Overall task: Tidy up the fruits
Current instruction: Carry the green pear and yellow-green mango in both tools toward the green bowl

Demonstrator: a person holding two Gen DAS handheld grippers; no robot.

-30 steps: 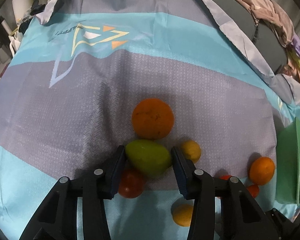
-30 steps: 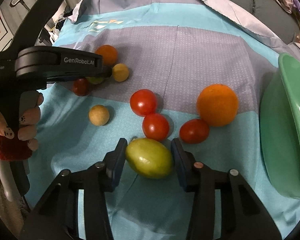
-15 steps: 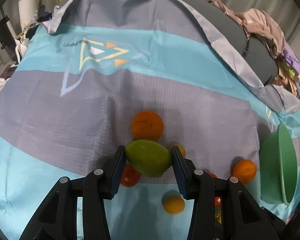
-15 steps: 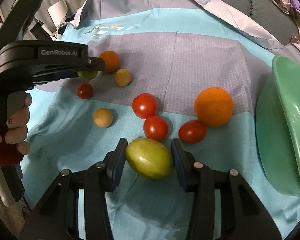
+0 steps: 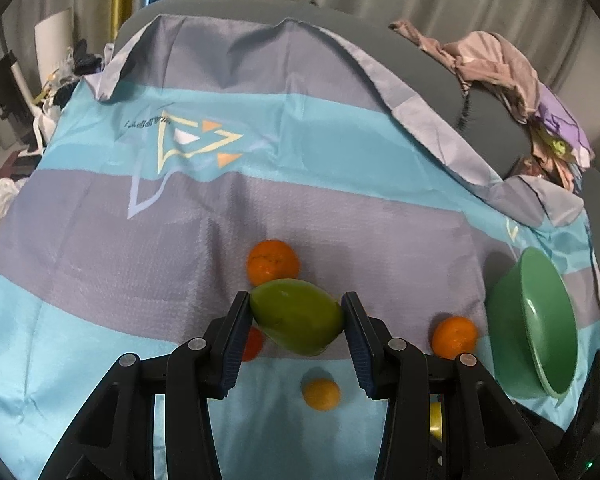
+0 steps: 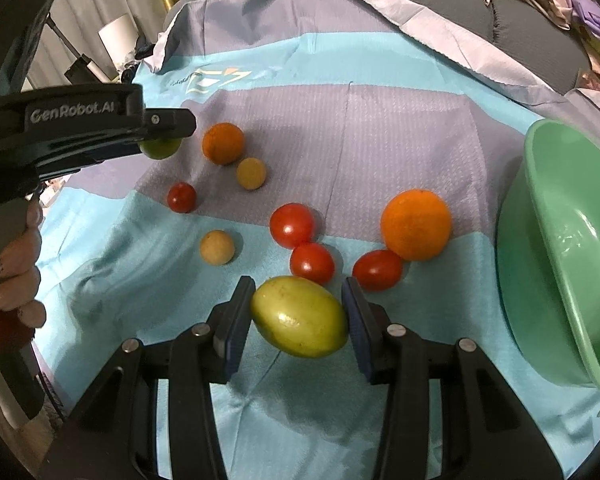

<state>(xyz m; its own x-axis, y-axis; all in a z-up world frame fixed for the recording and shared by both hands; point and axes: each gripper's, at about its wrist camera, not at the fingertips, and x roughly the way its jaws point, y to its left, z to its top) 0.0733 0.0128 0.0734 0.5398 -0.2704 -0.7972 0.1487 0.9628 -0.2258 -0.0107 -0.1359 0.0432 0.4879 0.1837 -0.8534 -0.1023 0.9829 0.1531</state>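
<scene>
While the left tongs (image 5: 296,322) clench a green mango (image 5: 296,322) above the striped cloth (image 5: 340,216), the right tongs (image 6: 299,316) clench a yellow-green mango (image 6: 299,316) near the cloth's front edge. Just beyond it lie three tomatoes (image 6: 312,263) and a large orange (image 6: 416,225). To the right stands a green basin (image 6: 560,248), tilted.

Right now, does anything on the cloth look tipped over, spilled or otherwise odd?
Yes: the green bowl at the right edge of the striped cloth sits tilted on its side, not flat, with no fruit visible inside. Loose oranges and tomatoes lie scattered. Nothing looks spilled or damaged.
</scene>
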